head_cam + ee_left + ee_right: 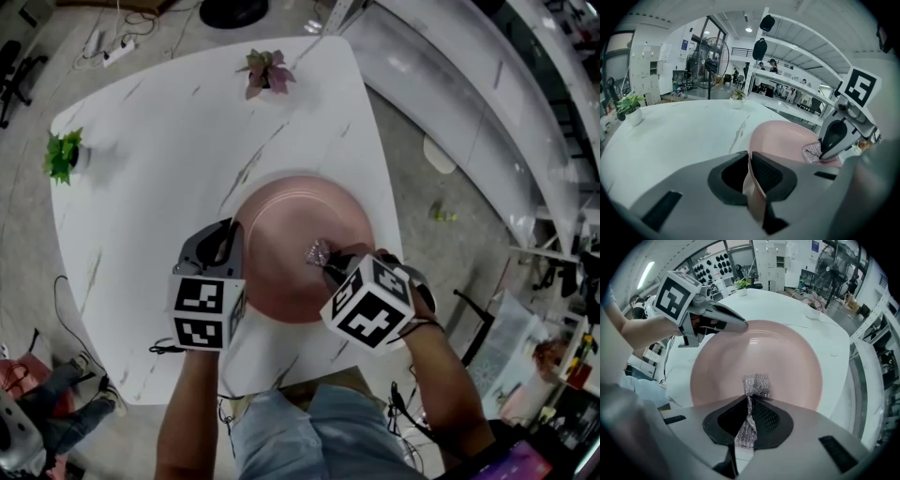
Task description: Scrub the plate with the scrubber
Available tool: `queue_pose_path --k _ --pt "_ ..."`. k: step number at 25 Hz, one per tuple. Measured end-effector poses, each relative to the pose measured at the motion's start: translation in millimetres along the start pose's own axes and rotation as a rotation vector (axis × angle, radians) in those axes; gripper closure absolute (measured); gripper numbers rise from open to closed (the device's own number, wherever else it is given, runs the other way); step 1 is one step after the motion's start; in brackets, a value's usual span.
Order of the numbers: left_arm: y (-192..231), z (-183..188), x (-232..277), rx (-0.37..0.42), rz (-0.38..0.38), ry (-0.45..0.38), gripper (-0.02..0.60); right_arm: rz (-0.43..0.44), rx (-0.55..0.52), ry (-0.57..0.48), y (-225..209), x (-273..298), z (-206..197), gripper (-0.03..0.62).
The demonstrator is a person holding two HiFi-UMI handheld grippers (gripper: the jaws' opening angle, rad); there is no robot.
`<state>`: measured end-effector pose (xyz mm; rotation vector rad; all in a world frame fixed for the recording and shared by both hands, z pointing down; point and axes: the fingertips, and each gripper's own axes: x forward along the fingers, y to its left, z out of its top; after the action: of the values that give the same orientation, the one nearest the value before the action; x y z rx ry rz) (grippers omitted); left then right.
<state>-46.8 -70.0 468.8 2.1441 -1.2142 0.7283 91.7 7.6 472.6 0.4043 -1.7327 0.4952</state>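
no readable text, labels or numbers

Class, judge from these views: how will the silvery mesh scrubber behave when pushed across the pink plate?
Probably floppy: the scrubber is pinched flat between the right gripper's jaws. Likely light: thin open mesh. It may fold against the plate.

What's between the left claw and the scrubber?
Only bare plate between left claw and scrubber, per head view and right gripper view.
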Motion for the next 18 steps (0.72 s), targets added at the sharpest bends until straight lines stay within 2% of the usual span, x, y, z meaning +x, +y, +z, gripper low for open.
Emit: queue_pose_path --k 8,18 --pt "0.0 2.7 0.8 0.009 0.004 -0.018 0.554 -0.050 0.018 0.001 -33.6 -0.6 11.3 0.546" --pt "-1.8 2.2 2.0 0.013 0.002 -0.009 0.554 -0.083 -0.033 0.001 -63.6 4.8 48.2 0.546"
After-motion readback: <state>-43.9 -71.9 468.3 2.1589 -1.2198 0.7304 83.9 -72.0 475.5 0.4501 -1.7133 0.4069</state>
